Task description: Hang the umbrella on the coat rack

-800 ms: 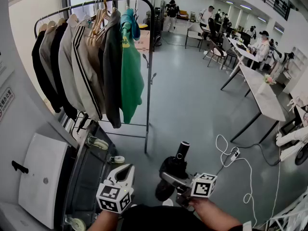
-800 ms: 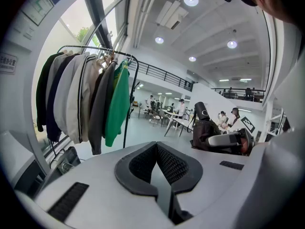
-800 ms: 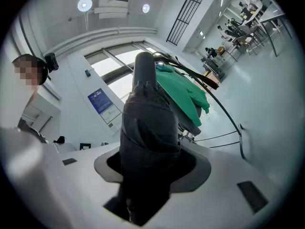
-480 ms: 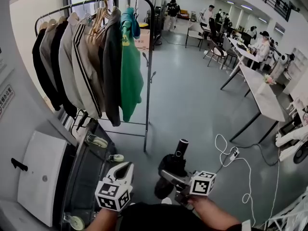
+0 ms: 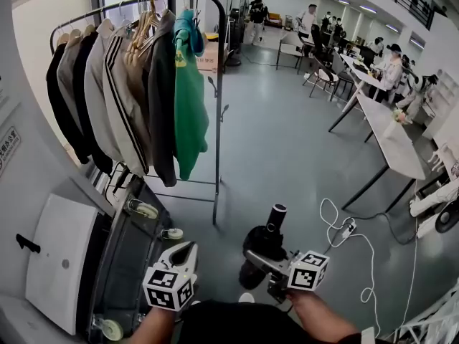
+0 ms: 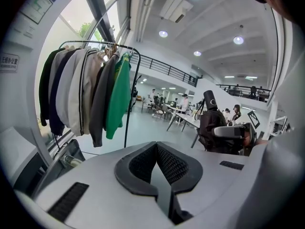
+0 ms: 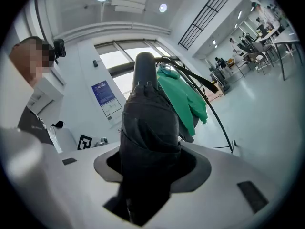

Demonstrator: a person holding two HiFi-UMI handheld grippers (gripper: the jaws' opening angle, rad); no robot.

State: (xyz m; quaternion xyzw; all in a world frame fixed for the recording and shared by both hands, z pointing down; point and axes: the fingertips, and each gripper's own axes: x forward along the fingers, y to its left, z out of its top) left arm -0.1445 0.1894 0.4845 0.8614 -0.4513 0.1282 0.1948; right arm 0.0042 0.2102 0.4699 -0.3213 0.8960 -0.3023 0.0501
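Observation:
A folded black umbrella [image 5: 262, 248] stands with its knob handle [image 5: 276, 212] pointing up and away, and my right gripper [image 5: 271, 262] is shut on its bundled cloth. In the right gripper view the umbrella [image 7: 148, 123] fills the gap between the jaws of that gripper [image 7: 150, 163]. The black coat rack [image 5: 218, 92] stands ahead on the left. It carries several jackets and a green top [image 5: 188, 99] at its right end. My left gripper [image 5: 182, 257] is low and to the left, shut and empty [image 6: 155, 147]. From there I see the rack [image 6: 131, 99] and the umbrella [image 6: 209, 123].
A white cabinet [image 5: 61, 260] and a dark wheeled case [image 5: 129, 253] sit at lower left below the rack. A white cable and power strip [image 5: 349, 229] lie on the floor to the right. Long tables [image 5: 391, 142], chairs and people [image 5: 391, 67] fill the back right.
The right gripper and the umbrella have shifted slightly to the right and up. The left gripper has hardly moved, and both grips stay the same.

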